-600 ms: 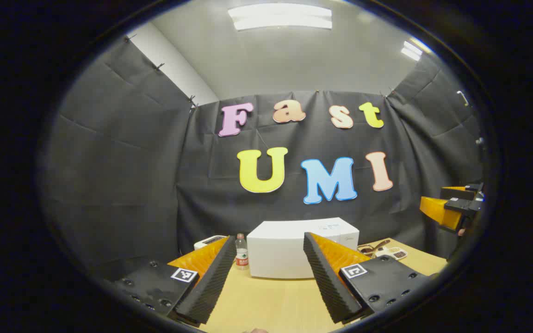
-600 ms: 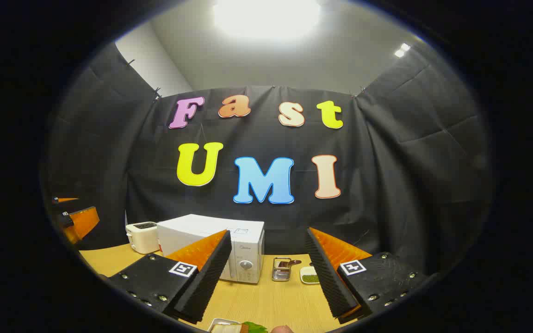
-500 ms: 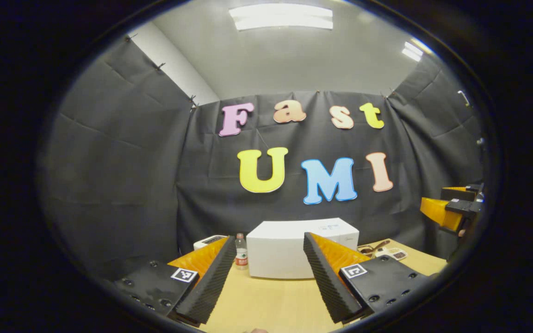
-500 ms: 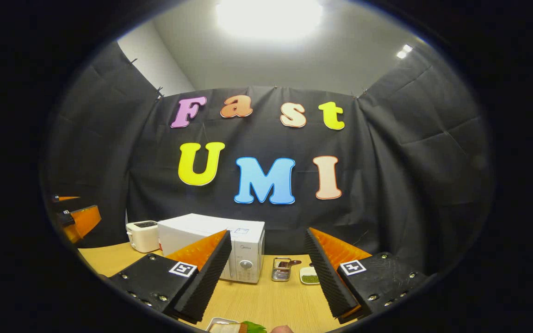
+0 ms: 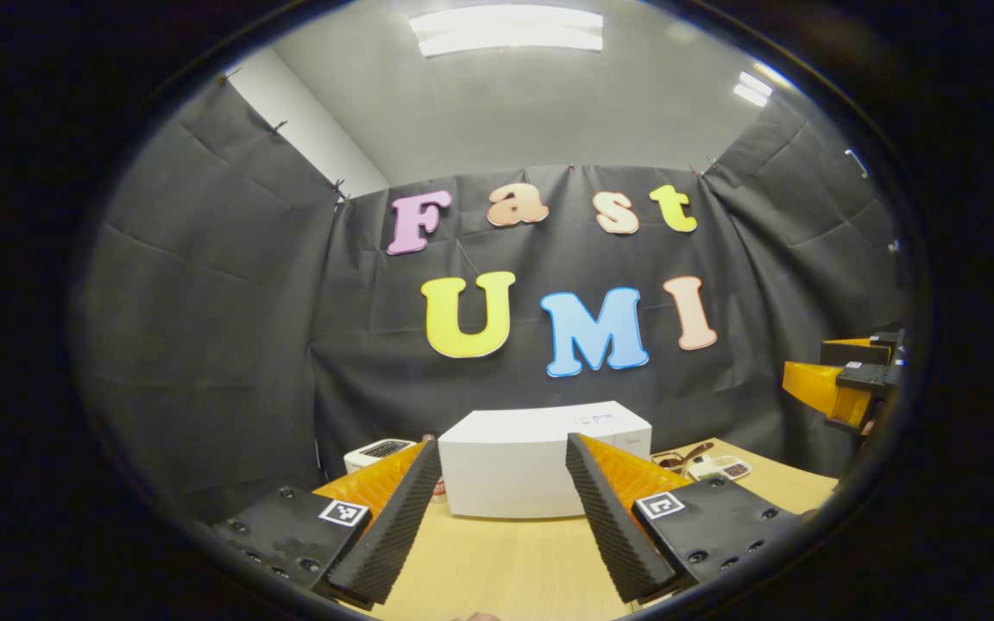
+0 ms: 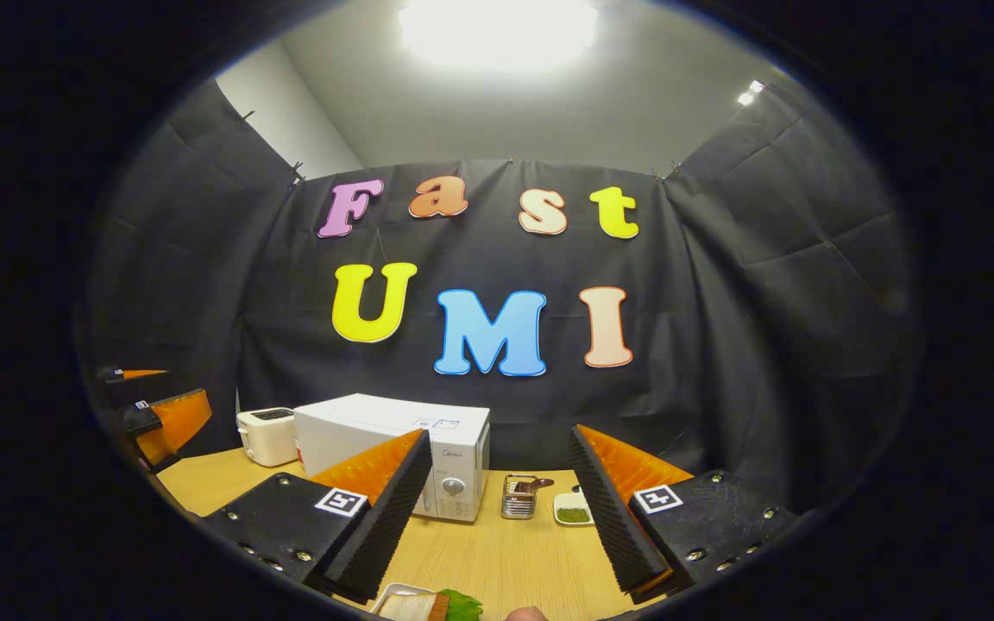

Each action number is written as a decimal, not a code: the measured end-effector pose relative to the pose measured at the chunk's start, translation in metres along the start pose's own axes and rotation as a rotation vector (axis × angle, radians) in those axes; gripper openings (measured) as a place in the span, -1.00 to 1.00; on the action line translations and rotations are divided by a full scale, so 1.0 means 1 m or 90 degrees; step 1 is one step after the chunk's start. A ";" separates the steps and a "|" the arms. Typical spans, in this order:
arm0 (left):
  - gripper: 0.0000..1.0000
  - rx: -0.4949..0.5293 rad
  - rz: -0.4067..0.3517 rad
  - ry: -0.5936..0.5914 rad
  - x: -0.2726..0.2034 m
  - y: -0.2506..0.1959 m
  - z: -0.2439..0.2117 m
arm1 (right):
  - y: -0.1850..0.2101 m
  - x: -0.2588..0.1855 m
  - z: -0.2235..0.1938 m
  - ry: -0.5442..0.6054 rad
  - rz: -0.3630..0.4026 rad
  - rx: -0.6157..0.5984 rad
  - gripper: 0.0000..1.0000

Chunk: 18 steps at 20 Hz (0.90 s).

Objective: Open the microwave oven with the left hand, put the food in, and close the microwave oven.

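Both hand-held grippers hang above the wooden counter (image 5: 497, 569) with fingers spread wide and nothing between them. Seen in the left gripper view, the left hand-held gripper (image 5: 501, 517) faces the back and side of the white microwave oven (image 5: 540, 457), which stands toward the rear of the counter against the black cloth wall; the right hand-held gripper (image 5: 842, 379) shows at the far right edge, raised and well apart. From the right gripper view, the right hand-held gripper (image 6: 497, 509) looks at the microwave oven (image 6: 393, 448) from its front corner, door closed, control knob toward the right side. The left hand-held gripper (image 6: 156, 414) appears at the left edge of that view.

A white toaster (image 6: 267, 435) stands just beside the microwave, on its left. To the microwave's right sit a small metal holder (image 6: 519, 498) and a little dish of something green (image 6: 573, 513). At the near edge of the counter, below the right gripper's fingers, lies the food (image 6: 428, 605): a tray with a pale slice and a green leaf.
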<state>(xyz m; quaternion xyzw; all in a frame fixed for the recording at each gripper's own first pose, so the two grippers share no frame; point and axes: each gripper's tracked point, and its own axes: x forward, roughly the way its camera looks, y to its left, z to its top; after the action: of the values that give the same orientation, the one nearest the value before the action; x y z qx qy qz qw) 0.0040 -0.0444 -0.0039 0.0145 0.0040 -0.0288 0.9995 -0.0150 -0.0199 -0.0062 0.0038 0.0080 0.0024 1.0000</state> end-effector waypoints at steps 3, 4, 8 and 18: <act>1.00 -0.003 -0.001 0.000 0.000 -0.016 0.001 | -0.010 -0.003 -0.002 0.003 0.005 0.007 0.93; 1.00 -0.002 0.000 0.000 0.001 -0.021 0.002 | -0.014 -0.005 -0.001 0.003 0.007 0.008 0.93; 1.00 0.010 0.007 -0.004 0.006 -0.044 0.005 | -0.030 -0.007 0.000 0.001 0.023 0.018 0.93; 1.00 0.002 -0.017 0.007 0.067 -0.099 -0.012 | -0.070 -0.012 -0.009 0.001 0.009 0.029 0.93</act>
<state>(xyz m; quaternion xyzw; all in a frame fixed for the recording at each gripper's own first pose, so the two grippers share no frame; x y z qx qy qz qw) 0.0649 -0.1467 -0.0196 0.0165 0.0094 -0.0421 0.9989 -0.0267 -0.0901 -0.0151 0.0264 0.0085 0.0092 0.9996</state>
